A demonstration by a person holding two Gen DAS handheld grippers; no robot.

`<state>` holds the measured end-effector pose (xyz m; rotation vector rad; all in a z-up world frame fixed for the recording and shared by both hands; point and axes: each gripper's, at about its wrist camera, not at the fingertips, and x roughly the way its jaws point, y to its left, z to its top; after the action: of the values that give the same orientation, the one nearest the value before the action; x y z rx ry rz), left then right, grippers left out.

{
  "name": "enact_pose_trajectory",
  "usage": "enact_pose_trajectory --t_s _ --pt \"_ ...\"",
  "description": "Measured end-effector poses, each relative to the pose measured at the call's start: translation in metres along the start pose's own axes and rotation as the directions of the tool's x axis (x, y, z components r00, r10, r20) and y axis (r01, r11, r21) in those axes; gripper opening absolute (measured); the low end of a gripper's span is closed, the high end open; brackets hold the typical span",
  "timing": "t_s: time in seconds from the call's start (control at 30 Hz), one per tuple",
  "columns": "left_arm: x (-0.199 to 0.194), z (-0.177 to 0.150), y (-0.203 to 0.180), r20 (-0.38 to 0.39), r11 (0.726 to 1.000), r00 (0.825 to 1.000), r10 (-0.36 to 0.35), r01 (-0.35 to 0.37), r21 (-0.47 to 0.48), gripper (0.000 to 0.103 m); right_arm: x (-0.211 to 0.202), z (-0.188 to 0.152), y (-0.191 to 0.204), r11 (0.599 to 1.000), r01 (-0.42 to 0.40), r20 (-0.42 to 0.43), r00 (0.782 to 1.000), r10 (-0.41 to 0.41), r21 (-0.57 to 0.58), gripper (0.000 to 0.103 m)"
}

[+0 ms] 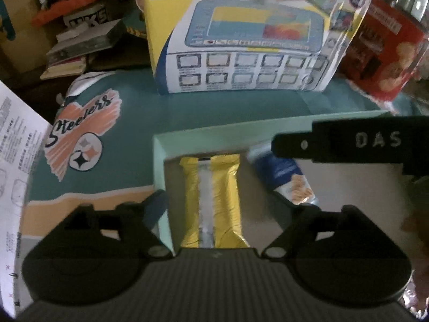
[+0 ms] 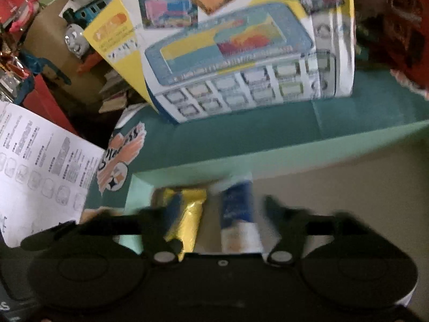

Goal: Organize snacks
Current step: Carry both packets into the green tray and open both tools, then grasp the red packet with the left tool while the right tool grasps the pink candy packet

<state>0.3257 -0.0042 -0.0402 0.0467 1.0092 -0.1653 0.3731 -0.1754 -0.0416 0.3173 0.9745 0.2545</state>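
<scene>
The container is a shallow mint-green box (image 1: 161, 161) with a pale beige floor, resting on a teal cloth (image 1: 214, 107) printed with a "Steelers" logo (image 1: 80, 136).

Contents, left wrist view: a yellow snack packet (image 1: 211, 201) lies flat against the box's left wall, long axis running from 12 to 6 o'clock, with a silvery seam down its middle. Just beside it, toward 2 o'clock, lies a blue-and-white snack packet (image 1: 284, 177) showing crackers at its lower end, tilted so its top leans toward 11 o'clock. The two packets are near each other; contact between them cannot be determined. The rest of the box floor, toward 3 o'clock, is bare.

Left gripper (image 1: 228, 204): jaws spread wide, standing over the yellow packet, nothing clamped. Its left finger hangs outside the box wall.

Right gripper (image 2: 217, 209): jaws spread wide, over both packets, nothing clamped. This view is motion-blurred. Its finger also enters the left wrist view at 3 o'clock.

Beyond the box, at 12 o'clock, a toy carton (image 1: 241, 40) stands upright on the cloth. A red biscuit package (image 1: 380, 51) sits at 2 o'clock. A printed paper sheet (image 1: 18, 174) lies at 9 o'clock.
</scene>
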Motion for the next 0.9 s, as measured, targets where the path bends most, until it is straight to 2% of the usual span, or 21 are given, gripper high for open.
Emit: enact_pose_trajectory --t_s 0.13,0.23,0.37,0.7,0.9 --pt "-0.011 -0.002 -0.001 0.018 0.999 0.999 0.033 -0.033 -0.018 0.096 -0.016 -0.004 -0.002 1.000 0.005 0.009 1.000 -0.005 -0.001 0.091" --pt "-0.028 -0.004 -0.003 0.036 0.999 0.999 0.036 -0.035 -0.032 0.101 -0.037 -0.013 0.000 0.999 0.028 0.025 0.999 -0.027 -0.029 0.101" --pt "-0.053 -0.017 -0.009 0.055 0.999 0.998 0.044 -0.043 -0.031 0.103 -0.070 -0.029 0.004 0.998 0.042 0.045 0.998 -0.039 -0.056 0.103" --pt "-0.103 -0.097 -0.017 0.010 1.000 1.000 0.027 -0.027 -0.004 0.103 -0.145 -0.103 0.017 0.991 0.041 0.057 0.998 -0.034 -0.130 0.103" --pt "-0.119 -0.146 -0.010 -0.019 0.999 0.999 0.043 -0.043 -0.018 0.103 -0.168 -0.154 0.010 0.990 0.036 0.026 0.999 -0.033 -0.140 0.103"
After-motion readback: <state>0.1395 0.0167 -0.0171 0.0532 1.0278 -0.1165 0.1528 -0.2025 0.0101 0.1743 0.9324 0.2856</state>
